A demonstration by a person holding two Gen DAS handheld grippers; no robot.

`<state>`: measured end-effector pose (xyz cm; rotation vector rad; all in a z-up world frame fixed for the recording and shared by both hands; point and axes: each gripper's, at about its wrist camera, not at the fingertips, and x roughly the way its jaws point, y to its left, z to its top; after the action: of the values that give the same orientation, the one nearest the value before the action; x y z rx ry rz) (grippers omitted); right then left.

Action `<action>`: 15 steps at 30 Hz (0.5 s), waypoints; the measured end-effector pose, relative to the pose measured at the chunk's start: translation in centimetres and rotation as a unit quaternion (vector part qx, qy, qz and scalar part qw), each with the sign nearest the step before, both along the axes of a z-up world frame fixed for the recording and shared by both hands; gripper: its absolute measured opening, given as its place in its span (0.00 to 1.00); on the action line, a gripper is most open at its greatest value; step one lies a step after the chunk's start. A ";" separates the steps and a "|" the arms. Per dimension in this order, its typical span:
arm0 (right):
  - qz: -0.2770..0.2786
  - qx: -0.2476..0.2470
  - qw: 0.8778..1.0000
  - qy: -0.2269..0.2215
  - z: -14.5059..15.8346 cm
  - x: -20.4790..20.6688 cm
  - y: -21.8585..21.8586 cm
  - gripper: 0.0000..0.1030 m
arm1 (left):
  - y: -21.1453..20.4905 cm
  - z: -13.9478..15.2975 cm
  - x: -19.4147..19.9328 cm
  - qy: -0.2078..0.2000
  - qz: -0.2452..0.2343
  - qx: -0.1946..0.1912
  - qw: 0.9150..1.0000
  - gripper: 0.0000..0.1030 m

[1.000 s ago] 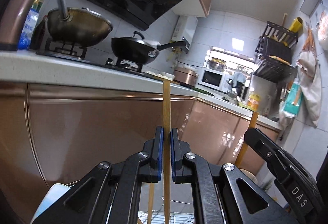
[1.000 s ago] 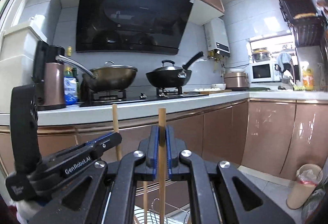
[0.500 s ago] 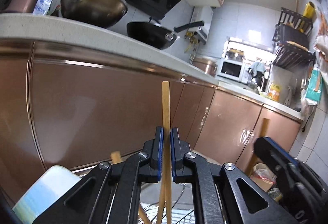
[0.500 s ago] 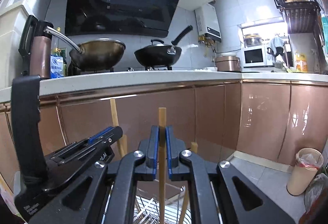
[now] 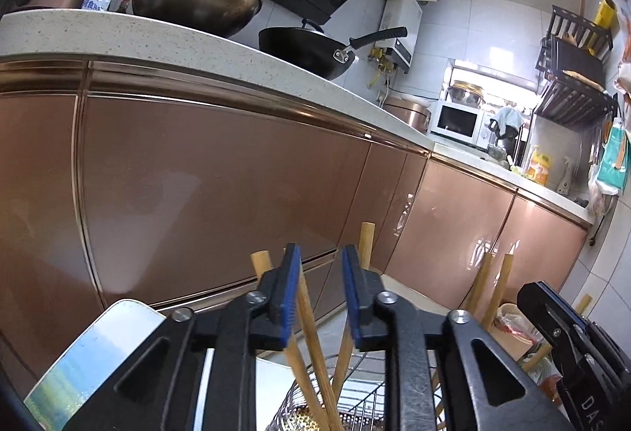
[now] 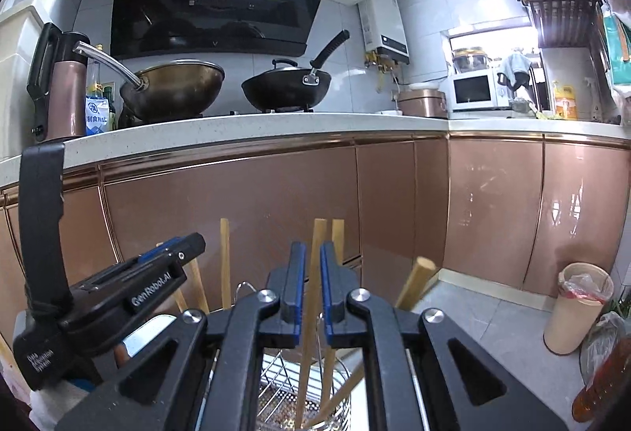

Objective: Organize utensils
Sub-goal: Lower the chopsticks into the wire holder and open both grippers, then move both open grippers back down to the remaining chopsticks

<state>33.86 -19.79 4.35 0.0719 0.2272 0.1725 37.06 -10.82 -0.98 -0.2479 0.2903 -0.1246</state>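
Hovering over the perforated metal holder [image 6: 292, 405], both claws sit among bamboo chopsticks standing in it. The left claw [image 5: 317, 287] is spread, its blue pads apart, with a chopstick [image 5: 311, 316] leaning loose through the gap; whether it touches a pad I cannot tell. The right claw [image 6: 311, 285] is narrowly parted around another chopstick [image 6: 313, 273], seemingly not squeezing it. These sticks look light, stiff and smooth, so they will likely pivot or slip under a loose pinch; taking hold on the upper shaft, square across the pads, seems safest. More chopsticks fan out either side, one thick stick [image 6: 414, 283] tilting right, and they crowd any approach. The other gripper's black body looms at the edge of each view, so the two tools could knock together. Behind run copper cabinet doors [image 6: 236, 202], the table [image 6: 236, 125] with two woks [image 6: 286, 90], and a bin [image 6: 577, 306] on the floor.
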 end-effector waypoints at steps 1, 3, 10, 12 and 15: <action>0.000 -0.002 1.000 0.002 0.1 -0.2 0.1 0.08 | 0.1 0.2 -0.2 0.000 0.000 0.000 1.000 0.26; -0.001 -0.008 1.000 0.007 0.3 -0.7 0.2 0.09 | 0.4 0.9 -0.9 0.000 -0.001 0.002 1.000 0.32; -0.007 -0.008 1.000 0.010 2.7 -4.5 0.5 0.22 | 1.8 4.4 -5.2 -0.014 -0.009 0.018 1.000 0.41; -0.008 -0.009 1.000 0.006 3.7 -6.2 0.6 0.25 | 2.5 5.8 -7.0 -0.015 -0.014 0.026 0.999 0.44; -0.005 -0.014 1.000 0.007 5.3 -9.2 0.8 0.25 | 3.5 7.7 -9.9 -0.016 -0.020 0.044 0.999 0.49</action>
<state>24.70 -19.03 9.67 0.0472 0.2422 0.1588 27.21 -7.28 6.72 -0.1522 0.2684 -0.1555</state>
